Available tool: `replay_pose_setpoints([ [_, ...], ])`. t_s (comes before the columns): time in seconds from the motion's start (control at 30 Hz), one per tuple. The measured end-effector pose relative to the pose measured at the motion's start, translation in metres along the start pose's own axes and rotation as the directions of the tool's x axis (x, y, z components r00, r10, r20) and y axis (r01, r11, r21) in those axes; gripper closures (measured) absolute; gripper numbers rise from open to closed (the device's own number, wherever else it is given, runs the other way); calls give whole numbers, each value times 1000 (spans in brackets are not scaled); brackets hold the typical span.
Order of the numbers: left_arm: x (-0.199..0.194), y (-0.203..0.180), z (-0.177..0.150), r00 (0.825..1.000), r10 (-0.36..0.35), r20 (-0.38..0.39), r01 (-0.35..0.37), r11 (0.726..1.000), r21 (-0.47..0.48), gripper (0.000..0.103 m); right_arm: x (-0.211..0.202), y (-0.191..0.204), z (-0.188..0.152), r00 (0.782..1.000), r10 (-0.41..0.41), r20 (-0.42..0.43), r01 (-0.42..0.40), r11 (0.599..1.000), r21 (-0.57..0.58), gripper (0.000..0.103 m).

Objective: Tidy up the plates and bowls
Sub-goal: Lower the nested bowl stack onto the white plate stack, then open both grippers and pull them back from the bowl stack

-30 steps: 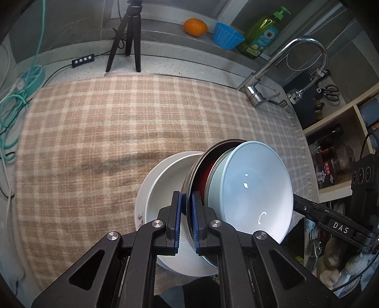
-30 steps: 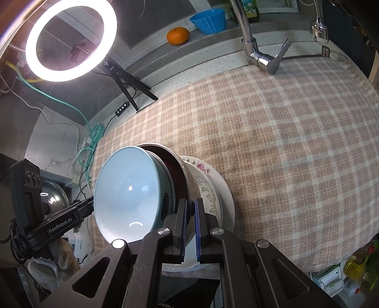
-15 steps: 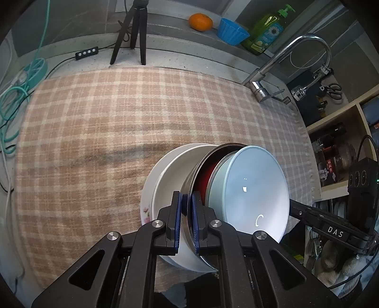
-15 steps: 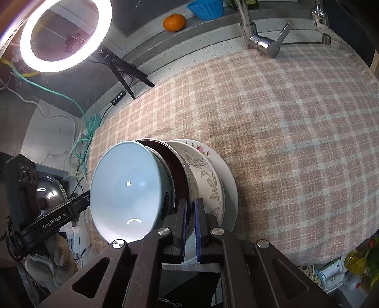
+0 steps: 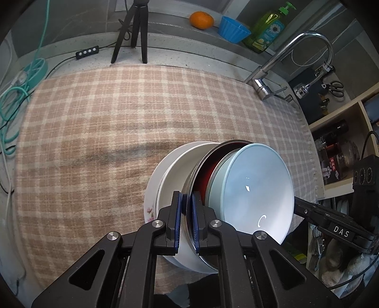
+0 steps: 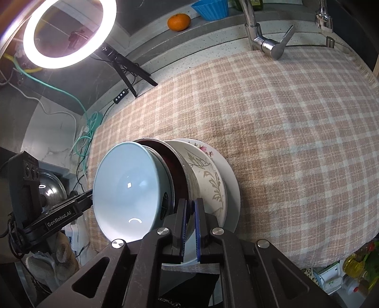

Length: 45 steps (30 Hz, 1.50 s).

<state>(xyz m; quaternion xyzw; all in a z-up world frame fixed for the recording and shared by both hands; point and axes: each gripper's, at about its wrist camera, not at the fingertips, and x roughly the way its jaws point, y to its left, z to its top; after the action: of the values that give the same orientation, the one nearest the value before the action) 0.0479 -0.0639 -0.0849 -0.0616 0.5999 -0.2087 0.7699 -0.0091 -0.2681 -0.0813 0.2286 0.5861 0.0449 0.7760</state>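
Observation:
A nested stack sits at the near edge of the plaid cloth (image 5: pixel 106 123): a pale blue bowl (image 5: pixel 258 189) inside a steel bowl with a dark red inside (image 5: pixel 206 170), over white floral plates (image 5: pixel 170 170). My left gripper (image 5: pixel 187 218) is shut on the steel bowl's rim. My right gripper (image 6: pixel 189 225) is shut on the same rim from the opposite side. In the right wrist view the blue bowl (image 6: pixel 128 187), steel bowl (image 6: pixel 175 170) and leaf-patterned plate (image 6: pixel 210 180) show tilted together. The other gripper's body shows at each view's edge.
A faucet (image 5: pixel 284 61) stands at the cloth's far right. An orange (image 5: pixel 201 20), blue cup (image 5: pixel 233 29) and green soap bottle (image 5: pixel 267 30) sit on the back ledge. A tripod (image 5: pixel 135 30) and ring light (image 6: pixel 66 33) stand behind. Teal cables (image 5: pixel 14 90) lie left.
Both grippers, still shut on the steel bowl's rim, have carried the stack slightly forward over the cloth. The plates beneath show more.

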Motion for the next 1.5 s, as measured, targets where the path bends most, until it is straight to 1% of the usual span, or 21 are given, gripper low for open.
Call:
replay_pose_setpoints([
  [0.37,0,0,0,1000,3,7,-3,1000,16,96,0,3,-1,1000,-15,13,15,999,-45,95],
  [0.4,0,1,0,1000,6,11,-6,1000,17,95,0,3,-1,1000,-14,15,15,999,-45,95],
  [0.53,-2,2,1,1000,12,14,-12,1000,19,94,-1,3,-2,1000,-14,14,15,999,-49,95],
  [0.6,-3,1,1,1000,17,20,-17,1000,22,89,-1,3,-2,1000,-15,16,16,999,-48,95],
  [0.63,-3,2,1,1000,16,22,-16,1000,20,89,-1,2,-2,1000,-14,16,15,999,-45,94],
  [0.77,-5,3,1,1000,15,28,-15,1000,17,88,-2,0,-3,1000,-17,18,18,999,-39,89],
  [0.83,-6,3,1,999,19,33,-20,1000,18,86,-4,0,-3,1000,-18,23,19,999,-44,87],
  [0.87,-7,3,1,999,23,36,-23,1000,19,85,-5,0,-4,999,-21,29,23,999,-47,82],
  [0.93,-8,4,1,999,20,35,-21,1000,15,85,-10,0,-4,998,-31,51,34,998,-57,75],
  [1.1,-15,5,-1,997,39,63,-40,999,15,81,-22,-2,-6,995,-46,94,52,997,-63,75],
  [1.17,-23,4,-2,994,62,91,-65,997,28,81,-30,-1,-7,989,-69,130,79,994,-76,74],
  [1.23,-31,3,-5,989,82,125,-88,995,38,81,-38,1,-10,978,-106,180,124,988,-92,73],
  [1.27,-37,2,-7,985,90,145,-97,994,44,79,-43,3,-12,970,-126,209,150,984,-101,70],
  [1.3,-42,2,-8,982,99,164,-108,993,49,74,-47,5,-14,961,-143,237,173,979,-109,68],
  [1.33,-47,0,-11,977,109,184,-120,991,52,72,-51,8,-16,951,-161,263,197,973,-118,65],
  [1.4,-56,-2,-14,968,119,221,-135,989,59,65,-58,13,-19,934,-188,305,236,963,-131,63],
  [1.5,-65,-8,-18,955,141,262,-166,984,72,64,-65,22,-24,914,-210,347,275,950,-148,61],
])
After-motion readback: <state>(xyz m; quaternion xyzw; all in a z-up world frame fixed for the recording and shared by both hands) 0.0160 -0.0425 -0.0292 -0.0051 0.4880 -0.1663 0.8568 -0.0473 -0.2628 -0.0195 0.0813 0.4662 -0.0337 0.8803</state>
